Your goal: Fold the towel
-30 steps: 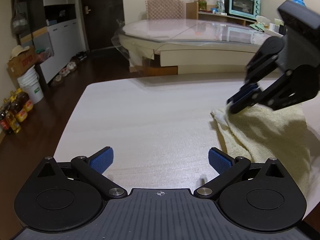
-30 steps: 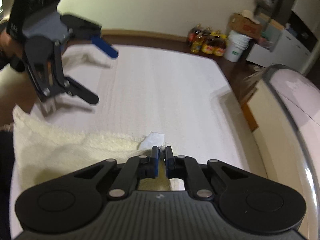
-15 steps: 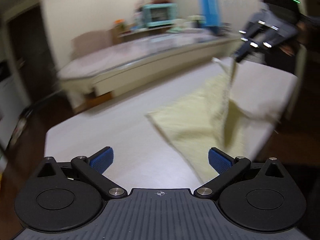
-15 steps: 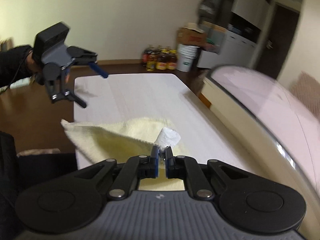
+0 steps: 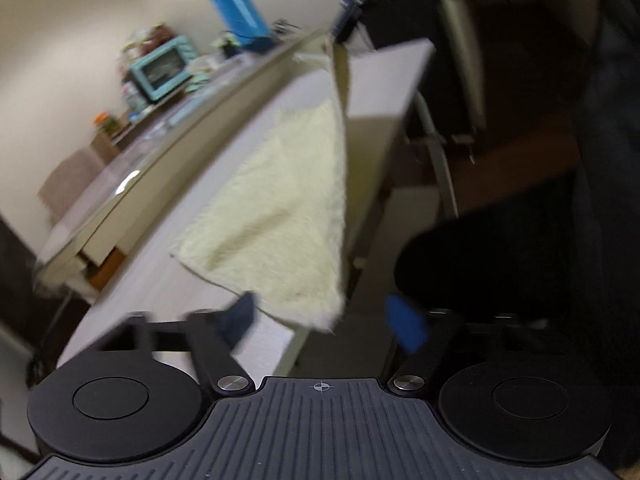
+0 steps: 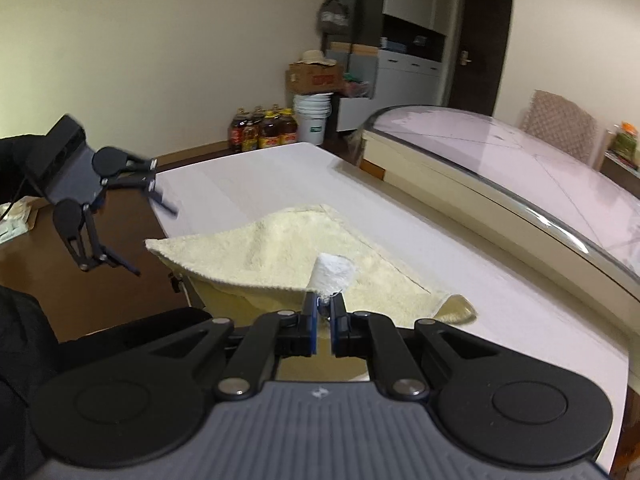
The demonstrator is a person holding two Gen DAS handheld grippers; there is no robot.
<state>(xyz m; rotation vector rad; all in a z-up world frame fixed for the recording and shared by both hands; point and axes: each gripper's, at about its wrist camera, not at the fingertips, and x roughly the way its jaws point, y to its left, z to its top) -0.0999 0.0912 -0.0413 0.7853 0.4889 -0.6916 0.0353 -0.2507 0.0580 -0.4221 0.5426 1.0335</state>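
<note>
Here, pale yellow towel (image 6: 296, 256) spread across the near end of the white worktop (image 6: 256, 176), filling the middle of the right wrist frame, one corner raised off the surface and pinched in the right claw (image 6: 323, 307) at lower centre. Jaws of that claw closed tight on the corner, white care label (image 6: 332, 274) sticking up just above the blue pads. Far edge of the cloth folded into a peak toward upper centre; right-hand corner curled over near the worktop's edge.

At middle left of the same frame, left claw (image 6: 154, 232) held off the worktop's left edge, close to the towel's left corner but apart from it. Jaws closing, blurred, nothing between them.

In the left wrist frame, heavily tilted and smeared, towel (image 5: 280, 208) running from lower centre up to the top centre, where a taut strip rises to the right claw (image 5: 352, 8). Near corner of the cloth hanging over the worktop (image 5: 192, 240) edge, just ahead of the left claw (image 5: 324, 320), between the two blue pads yet untouched by either. Dark clothing of a person (image 5: 540, 220) filling the right of the frame.
</note>
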